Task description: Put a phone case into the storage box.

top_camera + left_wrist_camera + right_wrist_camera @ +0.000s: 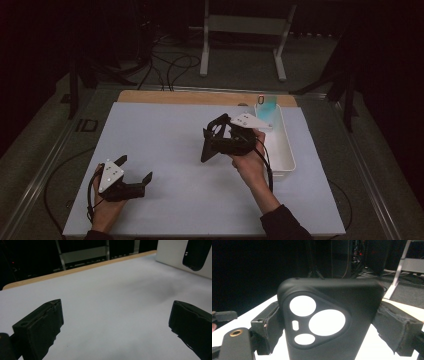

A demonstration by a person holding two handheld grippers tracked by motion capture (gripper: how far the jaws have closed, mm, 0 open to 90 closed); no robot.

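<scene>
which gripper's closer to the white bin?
Right. The right gripper, shut on a black phone case, is just beside the white bin; the left gripper, open, sits far across the table.

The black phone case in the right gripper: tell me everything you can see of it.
The black phone case is matte and looks like soft rubbery plastic, with rounded corners. Its back has a raised rounded-triangle camera frame with three round cutouts and one small slot, all see-through to the white table. The right gripper clamps it by its two long edges, holding it above the table, beside the white bin. In the high view it hangs tilted, lower end toward the table.
</scene>
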